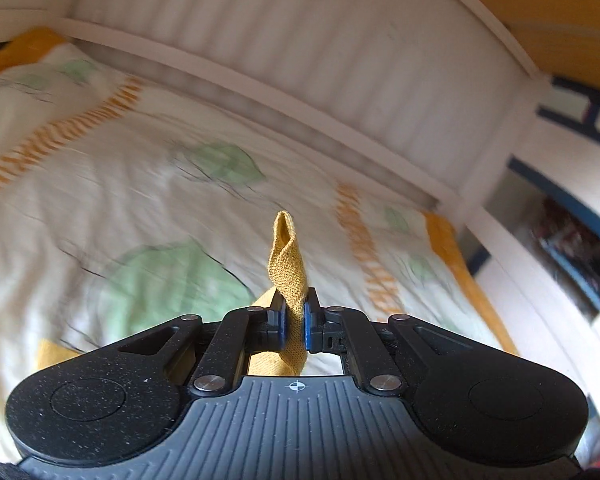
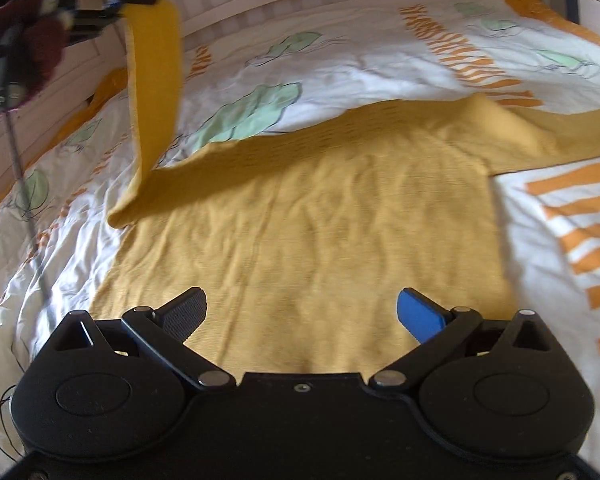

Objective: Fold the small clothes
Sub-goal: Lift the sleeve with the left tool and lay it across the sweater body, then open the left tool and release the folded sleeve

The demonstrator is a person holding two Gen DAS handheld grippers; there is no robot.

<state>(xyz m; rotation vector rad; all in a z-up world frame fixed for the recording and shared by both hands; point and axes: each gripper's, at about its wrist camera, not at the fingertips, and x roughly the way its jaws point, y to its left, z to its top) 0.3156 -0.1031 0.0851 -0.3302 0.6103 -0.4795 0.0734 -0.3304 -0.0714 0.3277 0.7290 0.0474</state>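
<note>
Bed point(image 2: 340, 68): covered by white quilt point(image 1: 100, 208) printed with green leaves and orange dashes, mustard border at edges; fills both views. White slatted headboard point(image 1: 300, 60) along far side, 12 o'clock in left wrist view.

Mustard-yellow long-sleeved top point(image 2: 308, 232): spread flat on quilt, centre of right wrist view. Body's long axis running from 6 o'clock toward 12 o'clock, shoulder line at far end. One sleeve point(image 2: 560, 136) lying flat, pointing out toward 3 o'clock. Other sleeve point(image 2: 154, 80) lifted off bed, rising from shoulder at 9 o'clock up toward 11 o'clock, long axis near vertical, upper end held.

Right gripper point(image 2: 302, 312): at 6 o'clock of own view, above lower part of top; jaws spread wide, one black pad, one blue, nothing between. Contact with fabric not determinable.

Left gripper point(image 1: 295, 322): jaws closed on sleeve fabric, a twisted strip point(image 1: 286, 264) standing up beyond blue pads toward 12 o'clock. Also visible at 11 o'clock of right wrist view point(image 2: 100, 4), blurred, at sleeve's top end.

Thin metal rod point(image 2: 20, 168): at 9 o'clock of right wrist view, slanting down over quilt.
</note>
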